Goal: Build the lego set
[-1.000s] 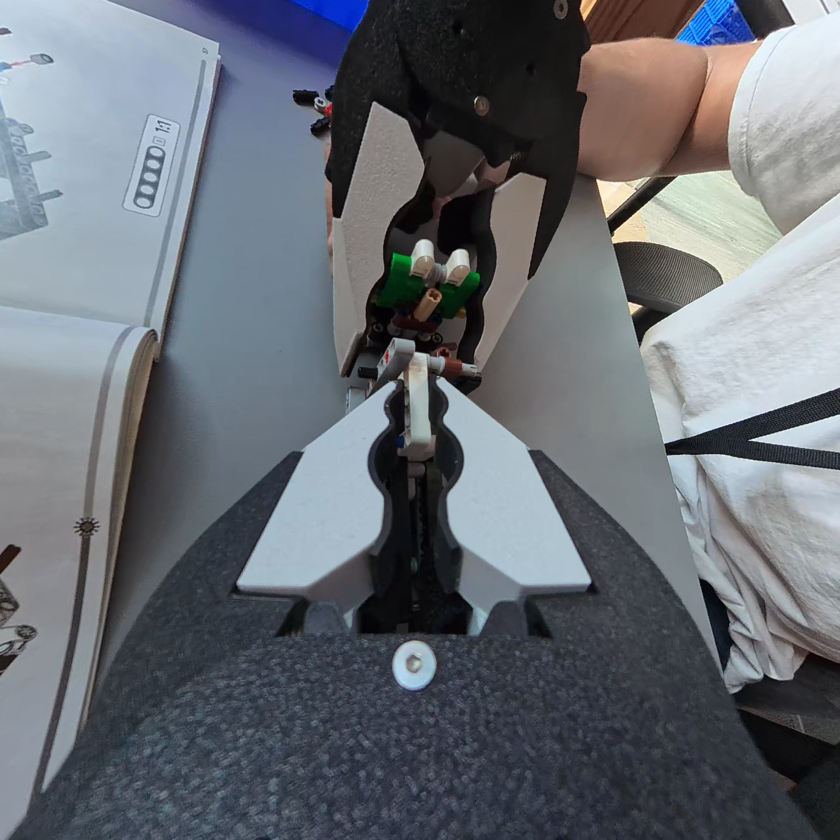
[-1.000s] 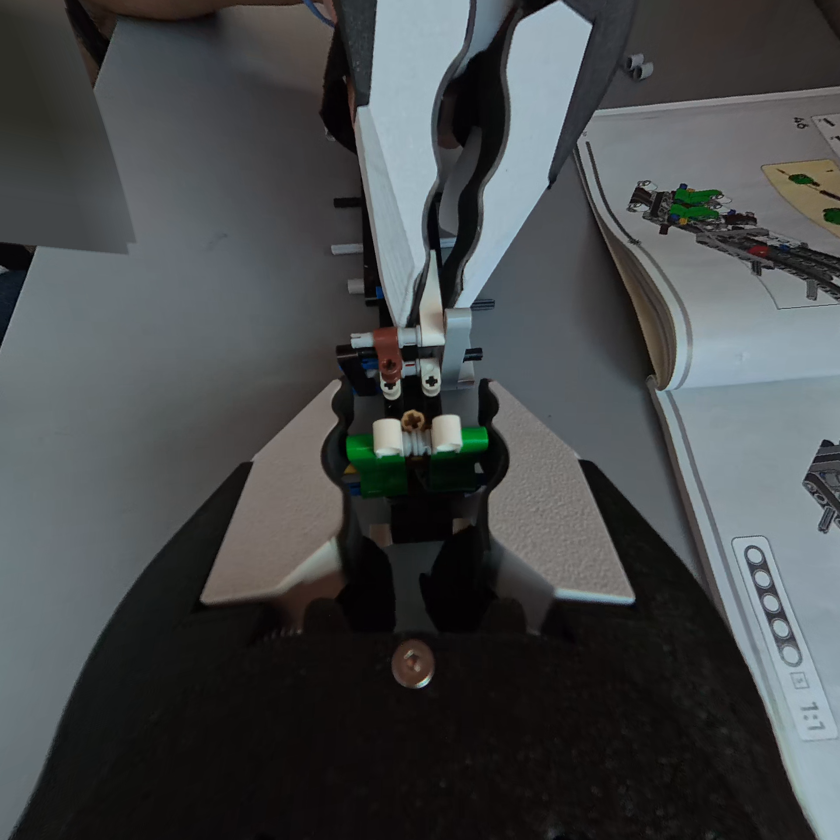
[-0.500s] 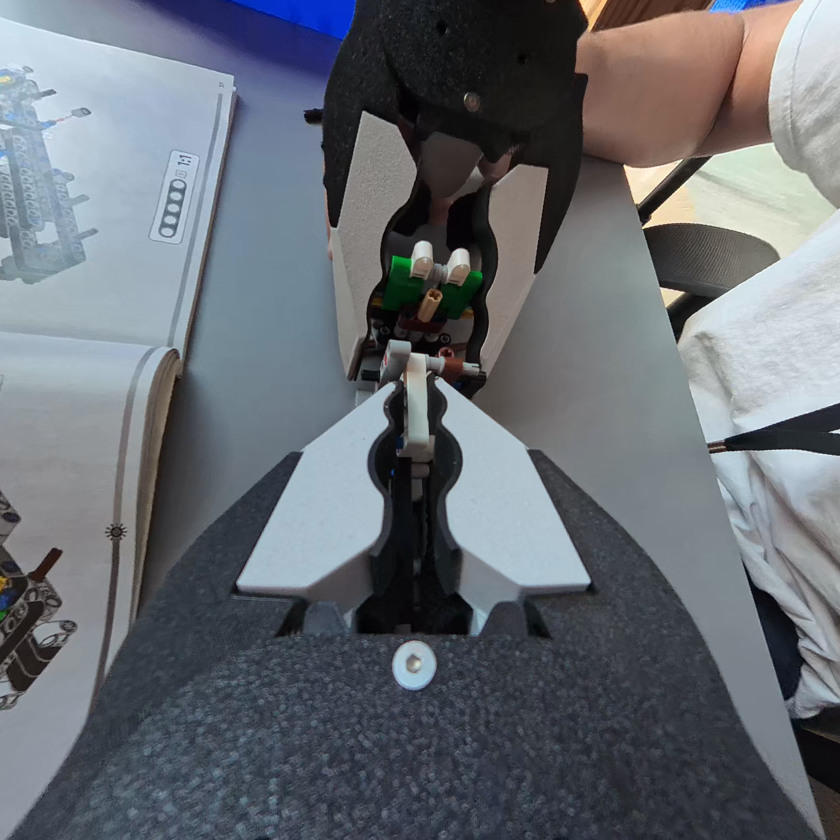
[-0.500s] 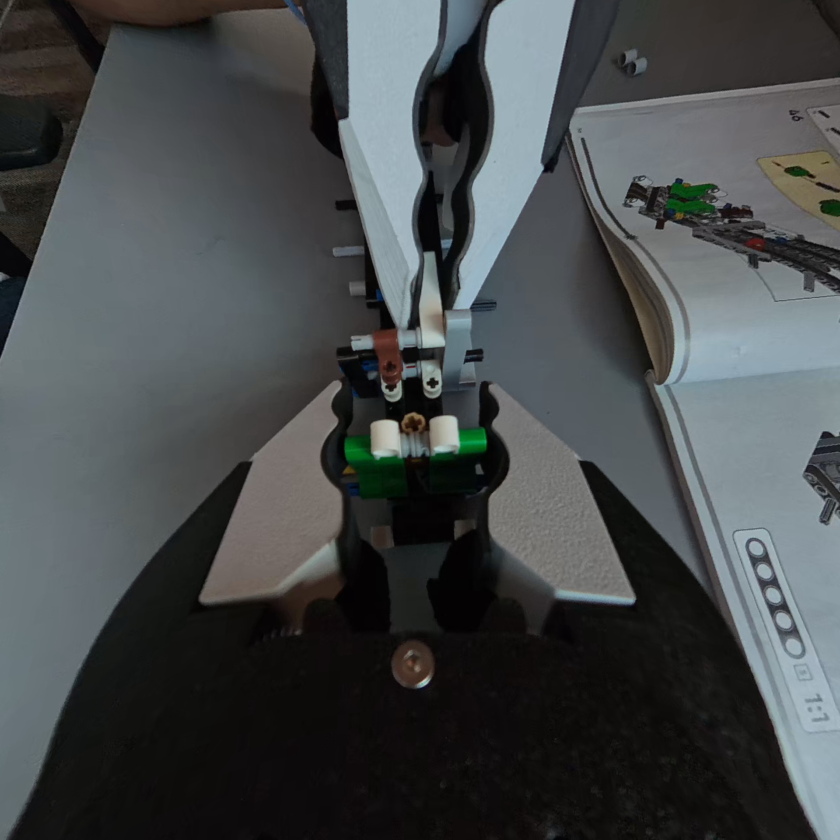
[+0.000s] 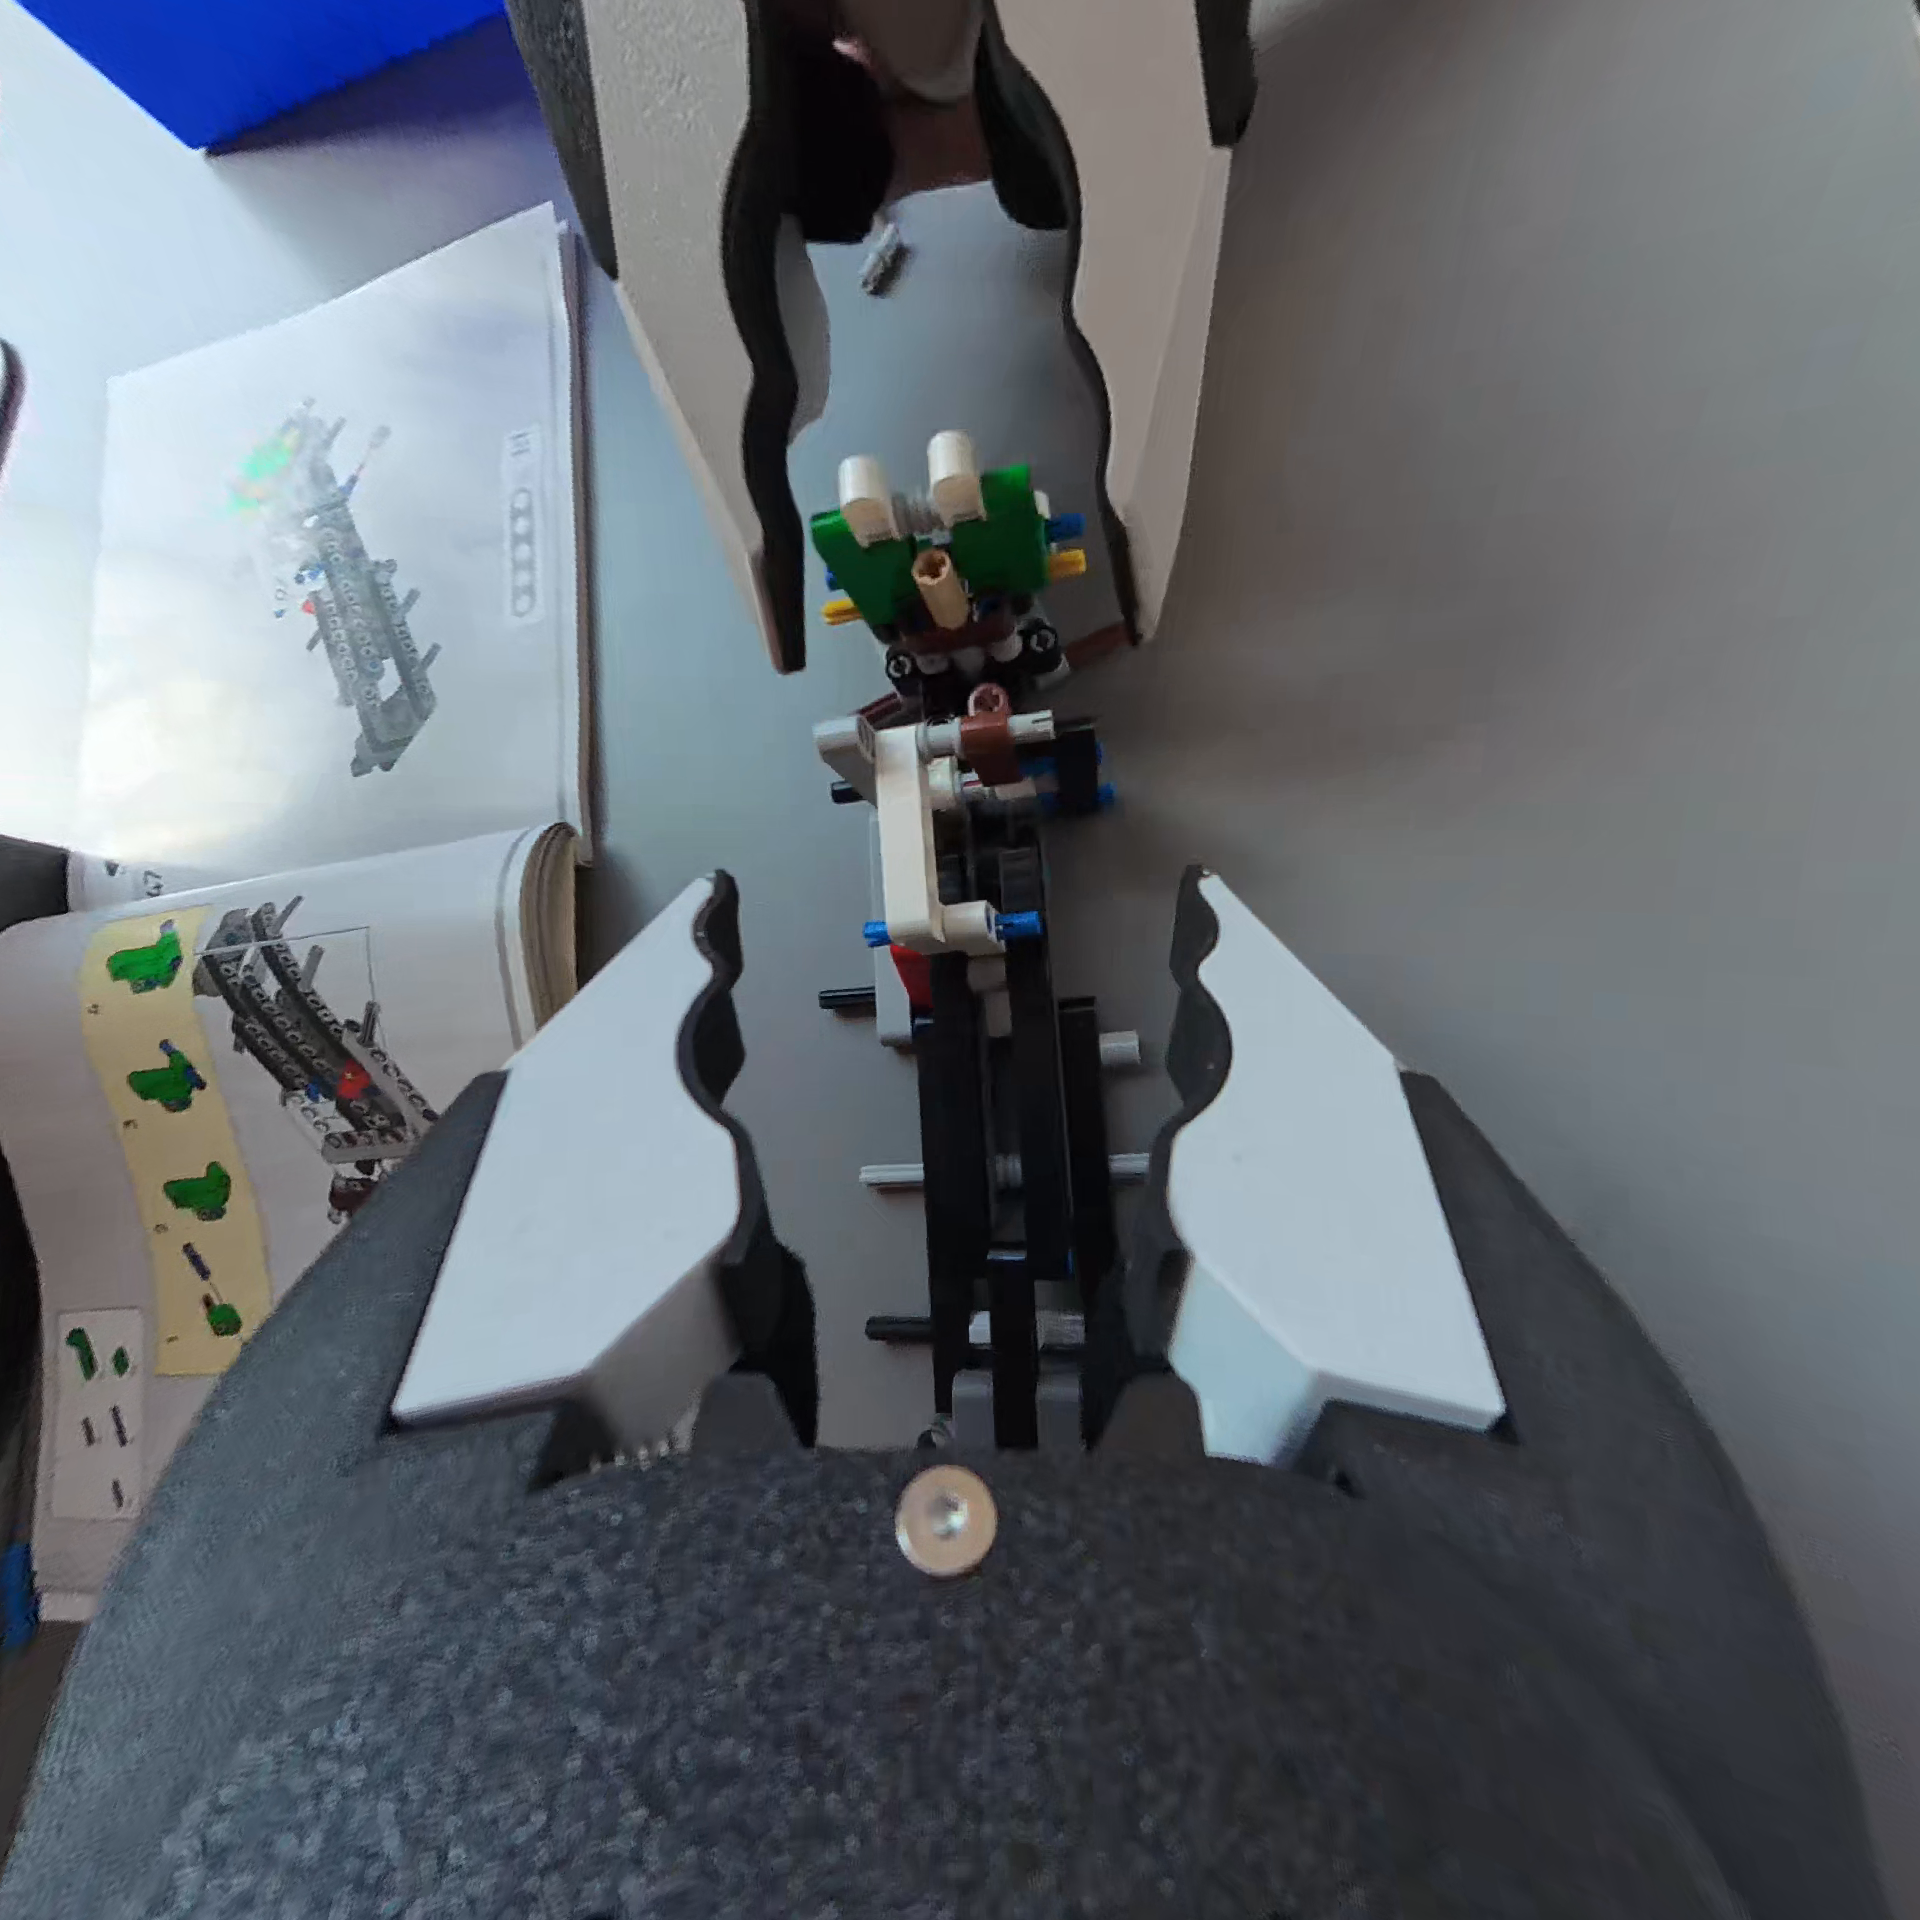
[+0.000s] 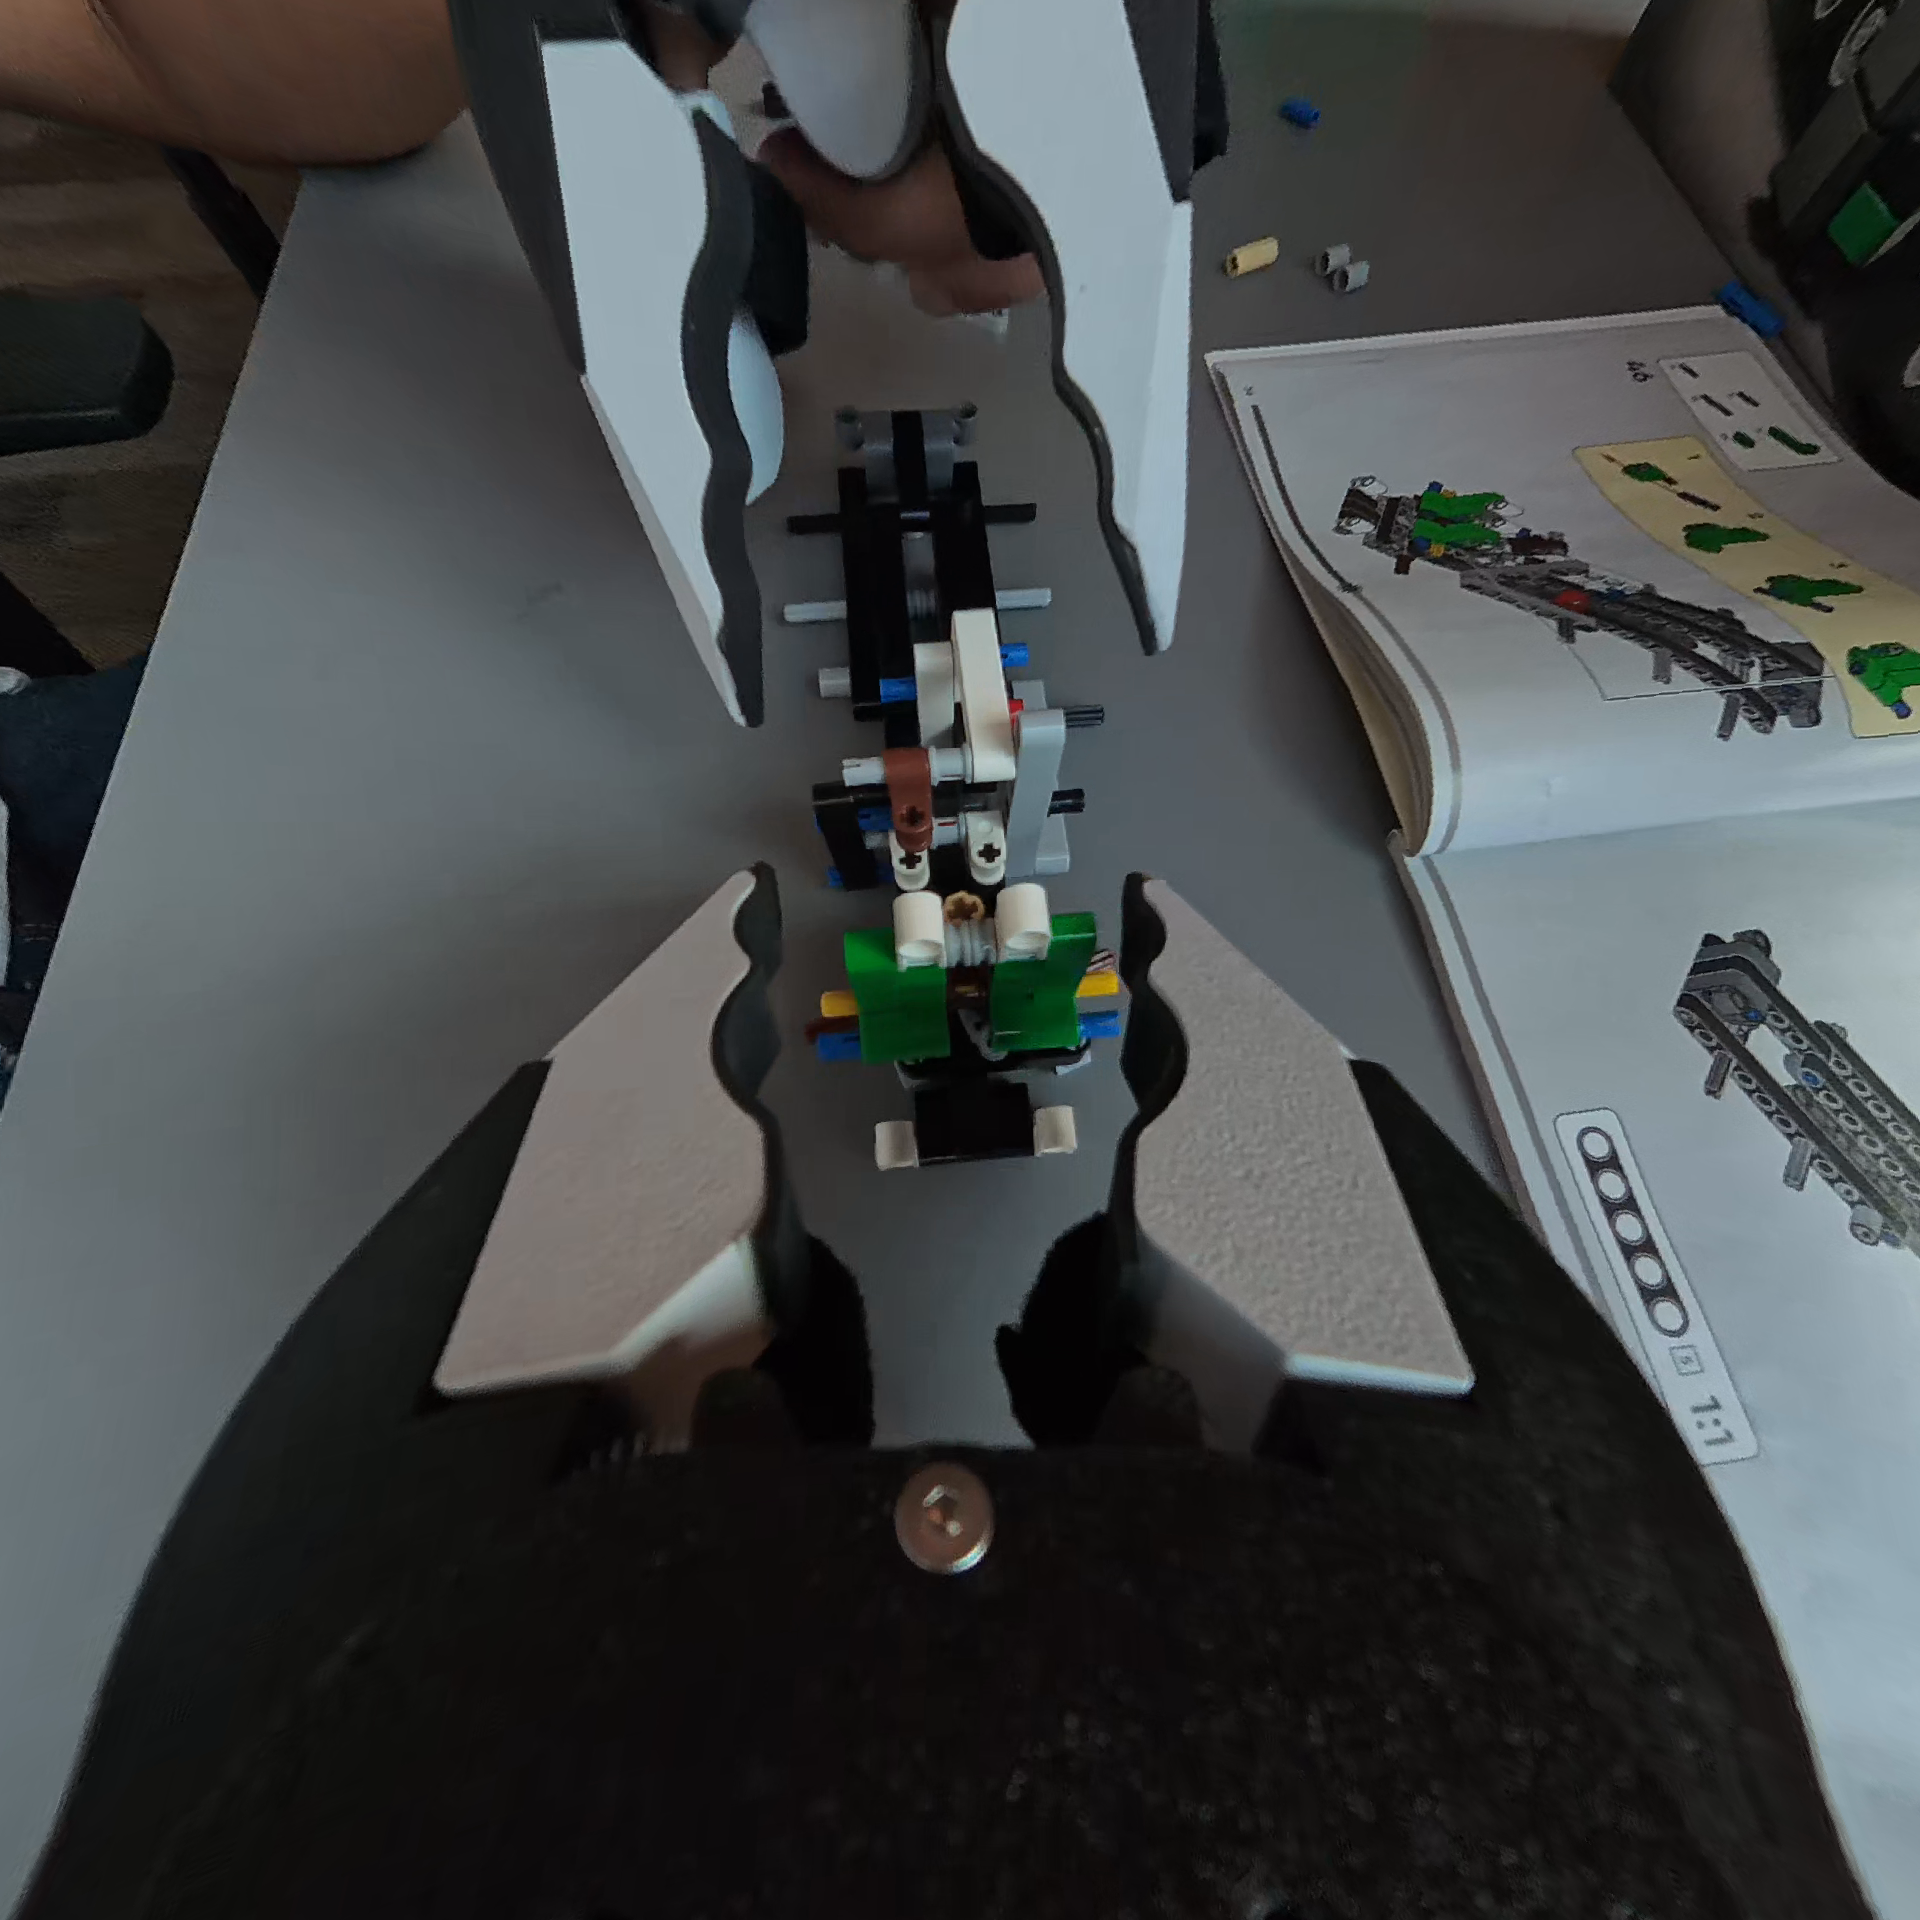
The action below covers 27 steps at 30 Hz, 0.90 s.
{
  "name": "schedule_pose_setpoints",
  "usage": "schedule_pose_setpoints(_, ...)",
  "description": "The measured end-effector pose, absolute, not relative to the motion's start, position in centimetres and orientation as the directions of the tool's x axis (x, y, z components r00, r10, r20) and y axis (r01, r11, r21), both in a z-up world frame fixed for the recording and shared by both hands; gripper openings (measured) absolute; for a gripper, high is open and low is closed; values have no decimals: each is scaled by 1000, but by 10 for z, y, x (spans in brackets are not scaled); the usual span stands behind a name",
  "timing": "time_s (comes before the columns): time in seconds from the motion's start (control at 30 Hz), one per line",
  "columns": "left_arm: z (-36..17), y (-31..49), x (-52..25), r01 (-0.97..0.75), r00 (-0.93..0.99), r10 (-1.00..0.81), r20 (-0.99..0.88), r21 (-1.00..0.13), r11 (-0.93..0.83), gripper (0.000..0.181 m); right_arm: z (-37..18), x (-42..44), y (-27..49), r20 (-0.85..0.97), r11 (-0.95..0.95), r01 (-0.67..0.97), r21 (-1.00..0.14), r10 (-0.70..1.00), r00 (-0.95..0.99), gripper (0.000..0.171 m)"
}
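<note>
The lego model (image 5: pixel 987 1091) lies on the grey table (image 5: pixel 1558 727). It is a long black frame with green pieces (image 5: pixel 935 551) at the far end and a white beam (image 5: pixel 914 842) in the middle. My left gripper (image 5: pixel 956 883) is open, its fingers on either side of the black frame and apart from it. In the right wrist view the green pieces (image 6: pixel 966 987) sit between the open fingers of my right gripper (image 6: pixel 948 878), not touched. The white beam (image 6: pixel 982 686) and a brown connector (image 6: pixel 909 774) lie beyond. Each gripper faces the other: right gripper (image 5: pixel 961 649), left gripper (image 6: pixel 948 681).
An open instruction booklet (image 5: pixel 312 623) lies beside the model, also in the right wrist view (image 6: pixel 1662 727). Loose tan (image 6: pixel 1250 257), grey (image 6: pixel 1343 268) and blue (image 6: pixel 1299 111) pieces lie past it. A blue box (image 5: pixel 260 62) and a person's arm (image 6: pixel 208 83) are at the table's edges. Across from one pair of fingers to the other is roughly 5 cm.
Both grippers have opened and let go of the model. They have drawn back from it, and the model now lies free on the table between them.
</note>
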State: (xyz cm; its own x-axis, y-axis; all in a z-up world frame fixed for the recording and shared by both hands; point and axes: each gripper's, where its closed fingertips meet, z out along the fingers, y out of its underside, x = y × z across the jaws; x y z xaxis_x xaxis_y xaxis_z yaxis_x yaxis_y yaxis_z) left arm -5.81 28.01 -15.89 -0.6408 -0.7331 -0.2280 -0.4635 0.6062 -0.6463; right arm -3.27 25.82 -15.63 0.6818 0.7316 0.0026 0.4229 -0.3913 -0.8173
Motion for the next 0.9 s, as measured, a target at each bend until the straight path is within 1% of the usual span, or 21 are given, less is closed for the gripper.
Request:
schedule_pose_setpoints(0.07, -162, 279, -55, -481, -621, -754, -216, -654, 584, 84, -151, -31, 259, -13, -392, 397, -830, 725, 689, 63)
schedule_pose_setpoints(0.13, -170, 272, -56, -507, -633, -758, -156, -657, 558, 78, -149, -29, 261, -21, -392, 376, -840, 715, 698, 59)
schedule_pose_setpoints(0.2, -174, 270, -51, -534, -615, -780, -116, -666, 521, 81, -149, -28, 261, -40, -401, 359, -843, 713, 700, 59)
schedule_pose_setpoints(0.3, -176, 267, -47, -532, -613, -786, -81, -693, 486, 71, -157, -24, 262, -77, -439, 349, -828, 705, 705, 58)
schedule_pose_setpoints(0.37, -178, 269, -45, -528, -604, -791, -96, -695, 487, 67, -162, -23, 259, -106, -467, 353, -811, 710, 696, 54)
schedule_pose_setpoints(0.47, -175, 262, -41, -512, -605, -793, -72, -727, 457, 69, -162, -23, 255, -91, -462, 381, -801, 723, 685, 53)
schedule_pose_setpoints(0.57, -179, 257, -40, -520, -607, -794, -39, -736, 434, 70, -162, -23, 252, -70, -455, 407, -792, 730, 680, 50)
schedule_pose_setpoints(0.6, -180, 258, -39, -521, -603, -797, -40, -737, 431, 68, -163, -24, 252, -71, -455, 409, -791, 731, 678, 48)
schedule_pose_setpoints(0.67, -182, 260, -38, -530, -599, -800, -33, -733, 426, 56, -165, -25, 252, -75, -458, 411, -788, 734, 675, 45)
schedule_pose_setpoints(0.73, -182, 259, -39, -538, -606, -795, 3, -738, 407, 53, -165, -25, 253, -78, -457, 404, -792, 732, 677, 45)
schedule_pose_setpoints(0.9, -181, 260, -40, -539, -610, -792, 22, -744, 395, 51, -165, -24, 254, -88, -461, 389, -797, 727, 681, 45)
